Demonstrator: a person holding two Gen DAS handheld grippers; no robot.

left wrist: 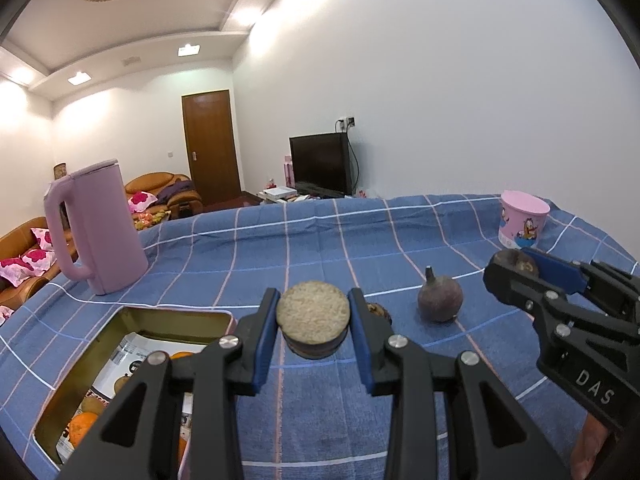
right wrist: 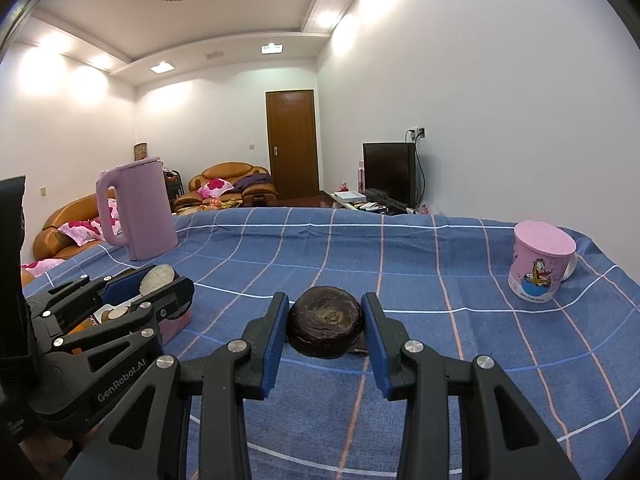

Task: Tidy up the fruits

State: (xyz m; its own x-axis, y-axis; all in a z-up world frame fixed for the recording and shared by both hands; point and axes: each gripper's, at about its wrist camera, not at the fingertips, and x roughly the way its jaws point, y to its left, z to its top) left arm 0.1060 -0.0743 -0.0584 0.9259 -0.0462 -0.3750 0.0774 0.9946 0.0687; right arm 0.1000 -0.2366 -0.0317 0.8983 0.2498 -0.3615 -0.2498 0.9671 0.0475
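My left gripper is shut on a halved brown fruit with a pale cut face, held above the blue checked cloth beside an open tin box. The tin holds oranges and printed paper. My right gripper is shut on a dark round fruit, held just over the cloth. A whole dark purple fruit with a stem lies on the cloth between the grippers. Another small brown fruit lies half hidden behind my left finger.
A pink kettle stands at the back left of the table. A pink cartoon mug stands at the back right. The blue checked cloth covers the table. Sofas, a door and a TV are behind.
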